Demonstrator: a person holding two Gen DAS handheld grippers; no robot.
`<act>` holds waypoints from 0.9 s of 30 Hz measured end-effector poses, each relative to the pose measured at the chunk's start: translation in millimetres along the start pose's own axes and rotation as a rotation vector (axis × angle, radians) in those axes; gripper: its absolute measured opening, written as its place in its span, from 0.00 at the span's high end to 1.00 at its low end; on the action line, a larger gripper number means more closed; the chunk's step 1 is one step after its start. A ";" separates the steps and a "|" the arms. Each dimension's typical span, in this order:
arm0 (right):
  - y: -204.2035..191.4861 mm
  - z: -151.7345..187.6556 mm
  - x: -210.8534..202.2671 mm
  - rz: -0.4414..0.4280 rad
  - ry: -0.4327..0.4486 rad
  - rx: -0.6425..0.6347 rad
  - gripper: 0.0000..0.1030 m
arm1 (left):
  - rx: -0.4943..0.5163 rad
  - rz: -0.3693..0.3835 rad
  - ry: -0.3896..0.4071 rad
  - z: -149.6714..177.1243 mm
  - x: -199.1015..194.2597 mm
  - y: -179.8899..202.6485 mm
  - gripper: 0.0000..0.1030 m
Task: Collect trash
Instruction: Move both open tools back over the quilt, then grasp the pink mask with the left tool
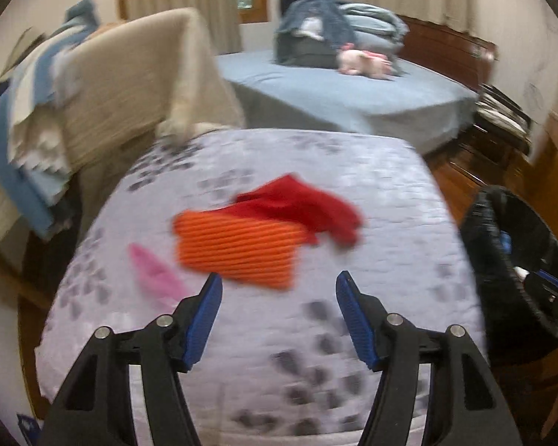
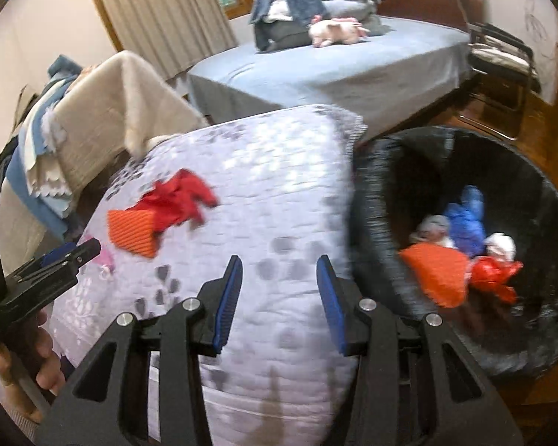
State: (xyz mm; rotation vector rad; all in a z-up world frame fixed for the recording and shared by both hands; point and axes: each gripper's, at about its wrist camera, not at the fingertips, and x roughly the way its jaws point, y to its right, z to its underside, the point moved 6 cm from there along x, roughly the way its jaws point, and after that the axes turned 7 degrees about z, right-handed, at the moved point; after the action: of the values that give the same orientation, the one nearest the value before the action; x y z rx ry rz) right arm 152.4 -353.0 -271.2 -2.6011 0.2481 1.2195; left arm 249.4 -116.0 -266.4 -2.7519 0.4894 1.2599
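An orange ribbed piece [image 1: 238, 247] [image 2: 132, 232], a crumpled red piece [image 1: 305, 210] [image 2: 178, 200] partly on top of it, and a pink piece [image 1: 154, 273] [image 2: 106, 260] lie on a lilac quilted surface [image 1: 372, 223] [image 2: 286, 193]. My left gripper [image 1: 277, 284] is open and empty just short of the orange piece; it also shows in the right wrist view [image 2: 70, 252]. My right gripper [image 2: 279, 267] is open and empty over the quilt's right side, beside a black bin [image 2: 375, 200] [image 1: 480, 230] holding orange, red, blue and white scraps [image 2: 461, 249].
A beige draped pile [image 1: 130, 85] with blue and white cloths stands at the left. A blue bed [image 1: 334, 93] with clothes and a pink plush toy [image 2: 334, 31] is behind. A dark chair [image 2: 502, 59] and wooden floor [image 1: 454, 178] lie at the right.
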 end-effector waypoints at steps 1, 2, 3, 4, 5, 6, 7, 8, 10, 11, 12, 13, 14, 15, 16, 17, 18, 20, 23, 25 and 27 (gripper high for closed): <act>-9.4 1.7 3.2 -0.006 -0.004 -0.005 0.60 | -0.007 -0.014 0.001 2.4 -1.0 -10.5 0.39; -19.4 3.8 6.2 -0.013 -0.007 -0.012 0.60 | -0.015 -0.029 0.003 4.8 -2.2 -23.3 0.39; -29.2 5.3 9.6 -0.016 -0.009 -0.021 0.60 | -0.021 -0.039 0.003 6.8 -2.3 -33.6 0.39; -35.0 7.0 11.7 -0.018 -0.010 -0.028 0.60 | -0.031 -0.049 0.003 9.3 -2.6 -46.3 0.39; -43.4 8.9 14.9 -0.022 -0.012 -0.037 0.60 | -0.039 -0.054 0.002 10.5 -2.0 -54.9 0.39; -53.7 10.8 19.2 -0.026 -0.015 -0.044 0.60 | -0.046 -0.058 0.001 12.2 -1.1 -63.3 0.39; -60.7 12.3 22.5 -0.030 -0.020 -0.049 0.60 | -0.057 -0.061 -0.002 14.5 0.6 -73.7 0.39; -68.1 13.9 25.5 -0.033 -0.024 -0.054 0.60 | -0.063 -0.059 -0.005 15.8 2.3 -78.5 0.39; -80.6 15.5 32.7 -0.038 -0.030 -0.063 0.60 | -0.080 -0.056 -0.018 19.1 8.7 -90.5 0.39; -85.6 16.2 35.6 -0.039 -0.033 -0.069 0.60 | -0.083 -0.056 -0.020 20.5 11.1 -93.0 0.39; -90.9 16.9 39.5 -0.039 -0.036 -0.077 0.60 | -0.085 -0.054 -0.023 21.9 13.3 -96.1 0.39; -94.7 17.2 42.0 -0.039 -0.038 -0.082 0.60 | -0.088 -0.052 -0.026 22.6 15.8 -99.1 0.39; -99.6 17.0 45.5 -0.038 -0.041 -0.089 0.60 | -0.090 -0.046 -0.029 23.5 19.3 -101.4 0.39; -103.1 16.5 48.6 -0.037 -0.043 -0.094 0.60 | -0.090 -0.045 -0.031 23.6 22.4 -102.6 0.39; -105.2 16.0 51.4 -0.035 -0.045 -0.097 0.60 | -0.089 -0.042 -0.032 23.7 25.2 -103.5 0.39; -106.3 15.4 53.1 -0.034 -0.046 -0.098 0.60 | -0.089 -0.036 -0.036 24.0 29.7 -105.0 0.39; -109.1 14.1 56.7 -0.033 -0.047 -0.098 0.60 | -0.089 -0.034 -0.041 24.3 33.6 -106.3 0.39; -111.9 13.3 61.2 -0.029 -0.049 -0.099 0.60 | -0.090 -0.028 -0.049 24.3 40.9 -108.9 0.39; -121.2 12.3 72.6 -0.026 -0.056 -0.097 0.60 | -0.093 -0.019 -0.061 25.6 50.6 -113.8 0.39; -127.6 11.8 78.8 -0.028 -0.058 -0.096 0.60 | -0.091 -0.012 -0.069 26.1 56.1 -116.4 0.39; -137.0 11.1 85.2 -0.036 -0.061 -0.100 0.60 | -0.086 -0.007 -0.079 27.1 62.0 -118.7 0.39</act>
State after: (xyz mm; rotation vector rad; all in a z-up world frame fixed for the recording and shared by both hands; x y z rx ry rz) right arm 234.0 -223.0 -322.0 -2.6343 0.1314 1.3286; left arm 305.3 -14.1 -338.2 -2.7570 0.4283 1.4146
